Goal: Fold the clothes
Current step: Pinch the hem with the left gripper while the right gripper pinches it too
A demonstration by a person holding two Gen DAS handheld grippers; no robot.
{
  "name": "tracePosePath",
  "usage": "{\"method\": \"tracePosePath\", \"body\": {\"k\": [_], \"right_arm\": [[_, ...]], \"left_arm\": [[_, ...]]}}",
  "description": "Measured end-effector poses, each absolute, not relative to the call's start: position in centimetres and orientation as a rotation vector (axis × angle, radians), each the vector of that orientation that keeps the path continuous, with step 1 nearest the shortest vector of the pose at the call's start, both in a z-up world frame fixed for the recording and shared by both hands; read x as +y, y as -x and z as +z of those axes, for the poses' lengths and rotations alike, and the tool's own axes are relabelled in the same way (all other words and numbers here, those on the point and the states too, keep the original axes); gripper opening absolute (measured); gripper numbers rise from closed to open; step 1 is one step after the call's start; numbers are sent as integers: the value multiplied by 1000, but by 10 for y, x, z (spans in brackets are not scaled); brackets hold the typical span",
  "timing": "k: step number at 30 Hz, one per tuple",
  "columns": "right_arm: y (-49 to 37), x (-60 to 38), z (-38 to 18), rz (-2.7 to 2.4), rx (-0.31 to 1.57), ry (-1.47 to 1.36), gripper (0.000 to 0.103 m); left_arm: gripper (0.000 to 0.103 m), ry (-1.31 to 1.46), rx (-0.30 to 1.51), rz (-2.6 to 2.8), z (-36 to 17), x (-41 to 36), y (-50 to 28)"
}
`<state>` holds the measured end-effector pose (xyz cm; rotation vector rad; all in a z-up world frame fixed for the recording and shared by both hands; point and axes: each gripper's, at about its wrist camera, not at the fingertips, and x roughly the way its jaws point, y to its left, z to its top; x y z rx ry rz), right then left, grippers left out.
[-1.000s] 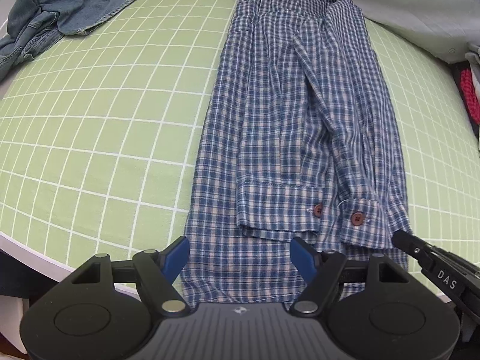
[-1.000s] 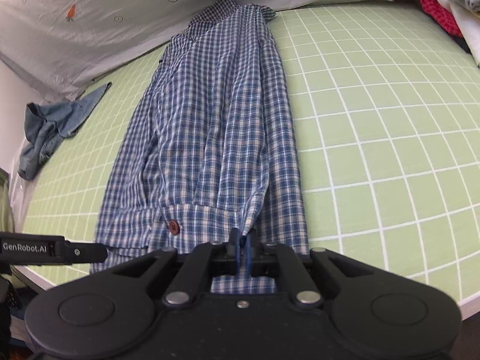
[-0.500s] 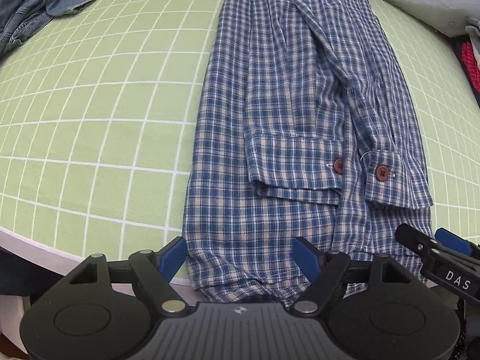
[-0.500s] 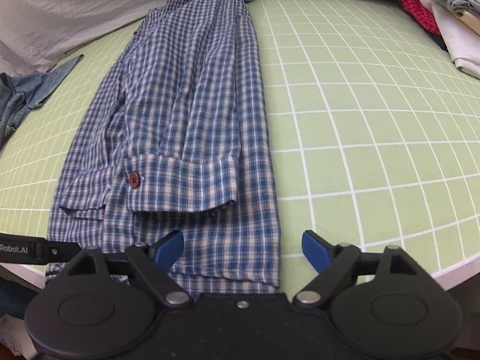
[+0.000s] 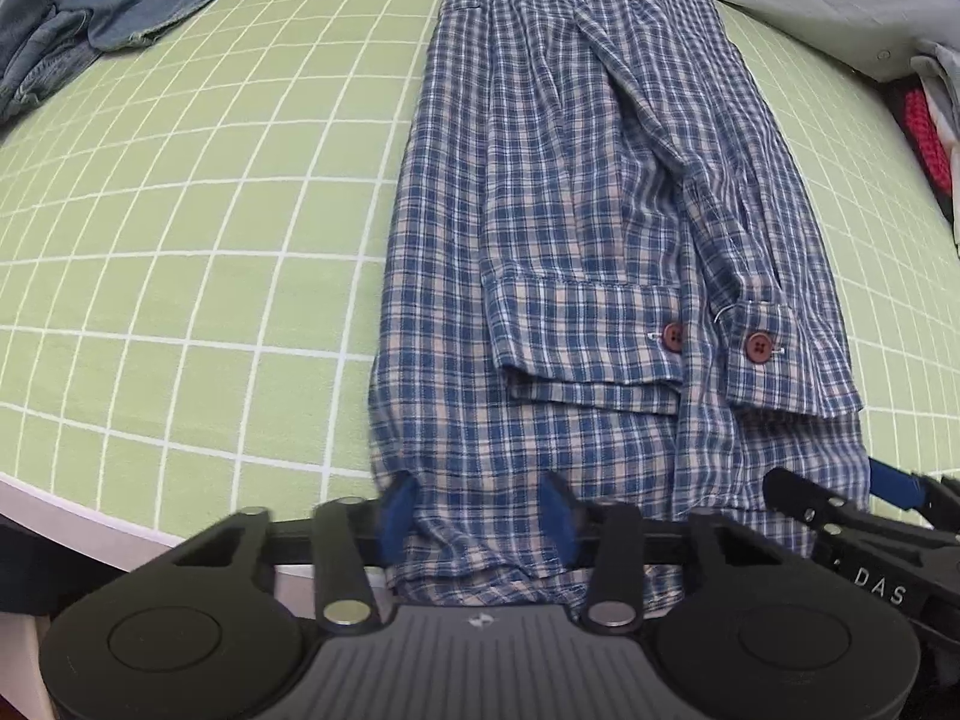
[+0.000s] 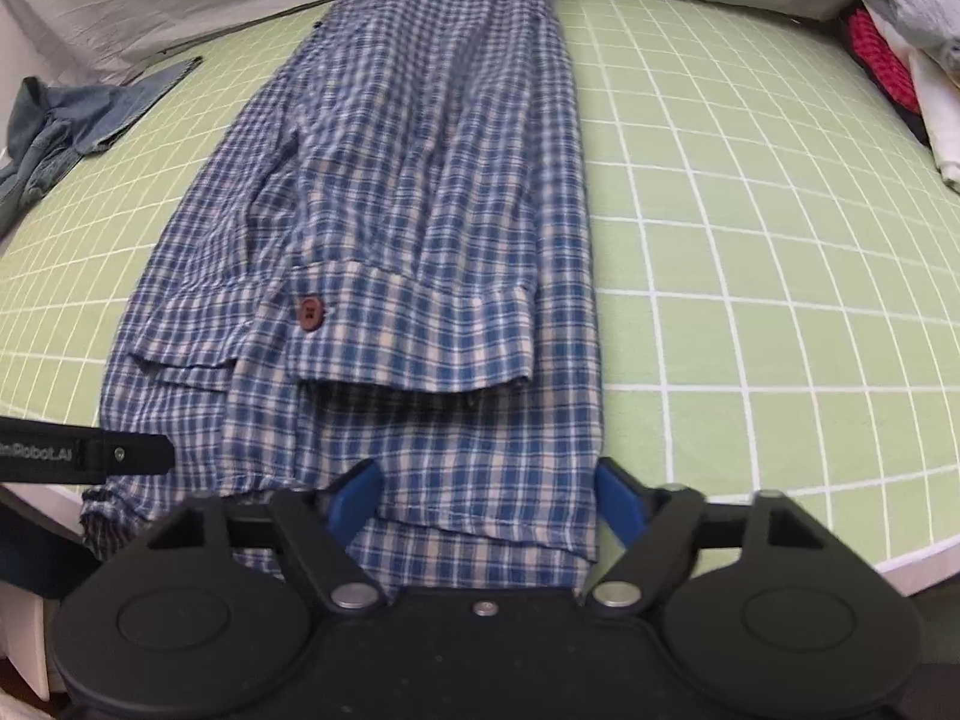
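Note:
A blue plaid shirt [image 5: 570, 210] lies lengthwise on the green grid mat [image 5: 180, 210], its sleeves folded in and two buttoned cuffs [image 5: 600, 336] near the hem. My left gripper [image 5: 478, 513] is at the hem's left corner. Its jaws are closing, and the cloth bunches between the blue pads [image 5: 399, 513]. In the right wrist view the shirt [image 6: 420, 180] runs away from my right gripper [image 6: 486, 498]. Those jaws straddle the hem's right corner and are closing, still wide, with flat cloth between them.
A crumpled denim garment [image 5: 90, 24] lies at the mat's far left, also seen as denim [image 6: 54, 126]. A pile of clothes [image 6: 888, 48] with a red piece sits at the far right. A grey sheet [image 6: 150, 6] borders the back. The mat's edge [image 6: 810, 546] runs just under both grippers.
Both grippers came down to the shirt's hem. The left jaws narrowed and gathered the cloth. The right jaws went from shut to wide open, then partly narrowed over the hem.

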<state>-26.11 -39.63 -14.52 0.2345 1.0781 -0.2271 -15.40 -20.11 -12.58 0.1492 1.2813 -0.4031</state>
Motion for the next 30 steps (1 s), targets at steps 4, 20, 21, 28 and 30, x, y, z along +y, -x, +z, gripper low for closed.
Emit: {"method": "tracePosePath", "body": {"k": [4,20,21,28,30], "right_arm": [[255,-400,-136,-187,1070,-262,8],[215,-452,-27,-203,685,-381,6],[209,-454,-24,-203,670,-379,6],[174,-465,-20,-204,630,-392,6],[163,-467,-23,-206,633,-401,6]], "left_arm": [[1,47,1287,-510,-110,-196,143],[1,185,934,-610,11,-231,84],[1,202,928,-605,14,-231,80],[1,234,916,-583,17,-235,49],[1,242,925,-579,14,-236,40]]}}
